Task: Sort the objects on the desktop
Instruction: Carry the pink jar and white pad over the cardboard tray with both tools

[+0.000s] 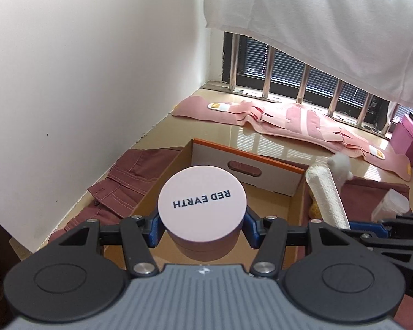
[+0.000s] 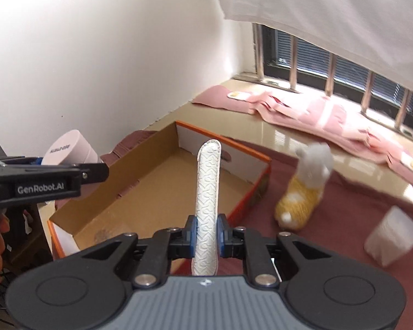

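Note:
My left gripper [image 1: 202, 227] is shut on a round pink jar [image 1: 202, 209] with "RED EARTH" printed on its lid, held over an open cardboard box [image 1: 269, 177] with white and orange walls. That jar [image 2: 68, 148] and the left gripper [image 2: 68, 176] also show at the left of the right wrist view. My right gripper [image 2: 206, 238] is shut on a long white embossed insole [image 2: 208, 192], which sticks up over the box [image 2: 157, 187]. The insole [image 1: 327, 195] also stands at the right of the left wrist view.
A yellow and white plush toy [image 2: 303, 192] and a translucent plastic container [image 2: 391, 236] lie on a maroon cloth [image 2: 344, 198] right of the box. Pink fabric [image 1: 303, 121] lies along the barred window [image 1: 316, 79]. A white wall [image 1: 82, 68] closes the left side. White cloth [image 1: 330, 13] hangs overhead.

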{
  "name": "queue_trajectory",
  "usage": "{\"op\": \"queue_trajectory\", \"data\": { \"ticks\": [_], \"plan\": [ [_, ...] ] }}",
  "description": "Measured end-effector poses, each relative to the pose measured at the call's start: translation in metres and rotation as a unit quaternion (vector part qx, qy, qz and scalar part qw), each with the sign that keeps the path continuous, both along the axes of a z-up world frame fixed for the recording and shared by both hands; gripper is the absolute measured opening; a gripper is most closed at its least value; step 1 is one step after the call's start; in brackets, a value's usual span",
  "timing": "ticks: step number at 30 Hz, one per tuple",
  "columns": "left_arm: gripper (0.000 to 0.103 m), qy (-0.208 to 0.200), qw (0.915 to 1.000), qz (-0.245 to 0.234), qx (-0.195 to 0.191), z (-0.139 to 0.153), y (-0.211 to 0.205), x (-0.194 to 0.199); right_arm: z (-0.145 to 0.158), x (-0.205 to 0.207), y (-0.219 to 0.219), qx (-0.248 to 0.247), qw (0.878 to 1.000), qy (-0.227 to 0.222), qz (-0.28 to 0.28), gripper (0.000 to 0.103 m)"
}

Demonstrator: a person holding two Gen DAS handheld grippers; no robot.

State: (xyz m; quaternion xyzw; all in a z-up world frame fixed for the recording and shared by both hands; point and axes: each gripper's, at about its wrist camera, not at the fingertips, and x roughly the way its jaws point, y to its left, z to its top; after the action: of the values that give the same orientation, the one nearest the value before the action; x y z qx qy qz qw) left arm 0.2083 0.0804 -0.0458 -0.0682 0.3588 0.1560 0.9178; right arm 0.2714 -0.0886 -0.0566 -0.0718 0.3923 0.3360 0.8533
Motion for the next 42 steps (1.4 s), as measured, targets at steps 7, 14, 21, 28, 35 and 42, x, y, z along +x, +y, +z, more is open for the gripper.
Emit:
{"op": "queue_trajectory", "data": {
  "ticks": [7,14,21,28,35,42],
  "plan": [
    [0.057,0.014,0.9998,-0.002,-0.012,-0.011,0.023,0.029,0.002,0.042,0.053,-0.034,0.998,-0.016,0.043,0.014],
    [0.057,0.04,0.9986,-0.035,0.001,-0.027,0.034,0.066,-0.019,0.064,0.081,-0.053,0.998,0.01,0.029,0.014],
    [0.057,0.08,0.9937,-0.076,0.021,-0.062,0.047,0.109,-0.053,0.079,0.093,-0.07,0.995,0.057,-0.036,0.014],
    [0.057,0.102,0.9881,-0.111,0.029,-0.095,0.053,0.147,-0.076,0.095,0.105,-0.081,0.989,0.082,-0.089,0.014],
    [0.057,0.113,0.9853,-0.127,0.02,-0.112,0.054,0.167,-0.088,0.1,0.111,-0.092,0.983,0.095,-0.129,0.014],
    [0.057,0.117,0.9833,-0.138,0.021,-0.124,0.048,0.178,-0.092,0.097,0.112,-0.089,0.979,0.099,-0.154,0.014]
  ]
}}
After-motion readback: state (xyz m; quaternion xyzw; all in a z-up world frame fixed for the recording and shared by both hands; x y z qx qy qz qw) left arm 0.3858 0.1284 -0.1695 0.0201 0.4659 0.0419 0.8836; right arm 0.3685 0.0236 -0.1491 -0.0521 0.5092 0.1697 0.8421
